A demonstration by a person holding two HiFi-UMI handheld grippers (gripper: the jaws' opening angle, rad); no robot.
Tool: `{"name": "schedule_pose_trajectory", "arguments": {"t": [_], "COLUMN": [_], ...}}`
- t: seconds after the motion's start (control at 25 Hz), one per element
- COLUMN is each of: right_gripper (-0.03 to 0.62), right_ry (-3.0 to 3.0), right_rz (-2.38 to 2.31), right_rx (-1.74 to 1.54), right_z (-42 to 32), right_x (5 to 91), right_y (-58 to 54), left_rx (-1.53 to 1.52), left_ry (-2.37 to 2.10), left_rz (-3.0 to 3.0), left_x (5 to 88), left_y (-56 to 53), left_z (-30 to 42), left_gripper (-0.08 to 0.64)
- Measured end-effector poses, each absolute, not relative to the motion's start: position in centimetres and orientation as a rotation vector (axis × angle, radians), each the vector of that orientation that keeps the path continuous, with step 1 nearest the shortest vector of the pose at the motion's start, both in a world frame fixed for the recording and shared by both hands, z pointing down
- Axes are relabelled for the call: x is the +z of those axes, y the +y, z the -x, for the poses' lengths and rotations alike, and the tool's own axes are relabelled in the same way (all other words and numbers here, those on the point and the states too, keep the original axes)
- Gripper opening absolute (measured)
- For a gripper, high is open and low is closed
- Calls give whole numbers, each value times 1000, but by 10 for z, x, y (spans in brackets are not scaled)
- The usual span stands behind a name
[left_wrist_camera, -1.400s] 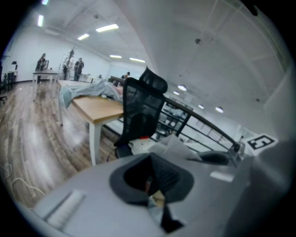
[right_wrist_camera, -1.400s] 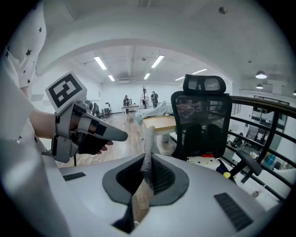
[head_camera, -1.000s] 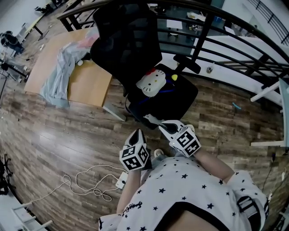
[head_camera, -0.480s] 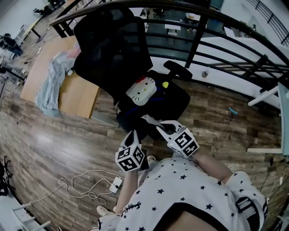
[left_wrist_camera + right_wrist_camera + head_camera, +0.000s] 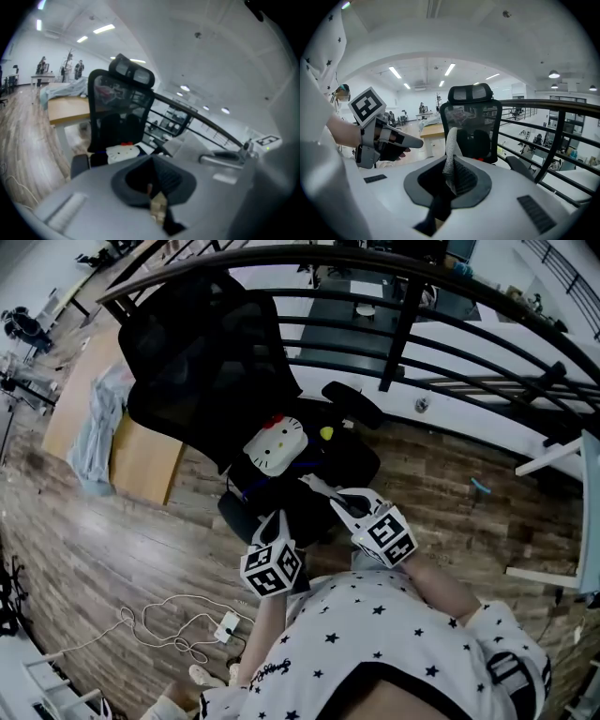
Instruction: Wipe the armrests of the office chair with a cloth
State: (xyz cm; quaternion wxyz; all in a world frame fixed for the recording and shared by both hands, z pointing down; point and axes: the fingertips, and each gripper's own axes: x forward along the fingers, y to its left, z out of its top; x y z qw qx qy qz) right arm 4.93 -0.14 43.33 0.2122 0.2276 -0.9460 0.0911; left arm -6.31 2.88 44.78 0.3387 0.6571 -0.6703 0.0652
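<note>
The cloth [image 5: 451,145] is pinched tight in the right gripper [image 5: 457,180], just in front of the office chair [image 5: 206,362]. The left gripper [image 5: 152,176] is closed on nothing. Soft, light, floppy stuff probably, so it's best kept bunched. The armrest [image 5: 352,404] isn't reached yet.

Office chair [image 5: 211,371] shifted left in head view, seat closer to right claw [image 5: 314,486].

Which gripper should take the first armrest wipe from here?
Right. The right gripper is shut on the cloth and aimed at the office chair, whose armrest lies on its side. The left gripper is shut with nothing in it.
</note>
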Motion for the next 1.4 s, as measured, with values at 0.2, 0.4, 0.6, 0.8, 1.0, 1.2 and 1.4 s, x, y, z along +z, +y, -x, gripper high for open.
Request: {"name": "schedule_pose_trajectory", "arguments": {"t": [0.2, 0.4, 0.6, 0.8, 1.0, 1.2, 1.4], "right_gripper": [28, 28, 28, 28, 28, 28, 28], "right_ry": [-2637, -2648, -2647, -2643, -2647, -2644, -2638], "right_rz": [-615, -598, -586, -601, -647, -679, -706], "right_rx": [253, 259, 250, 250, 260, 277, 290], "right_z": [-92, -139, -181, -215, -239, -250, -252], "right_x": [429, 431, 431, 435, 437, 439, 441], "right_y": [-28, -52, -68, -89, -106, -115, -124], "left_rx": [168, 166, 160, 170, 198, 204, 225], "left_ry": [-1769, -1794, -1808, -1806, -1786, -1780, -1770], "left_rz": [-1685, -1666, -1654, -1652, -1674, -1676, -1666], "left_x": [448, 452, 452, 457, 460, 458, 462], "left_y": [4, -20, -35, -51, -62, -67, -65], "left_z": [24, -19, -56, -87, -111, -117, -115], "left_gripper": [8, 8, 8, 8, 8, 8, 8]}}
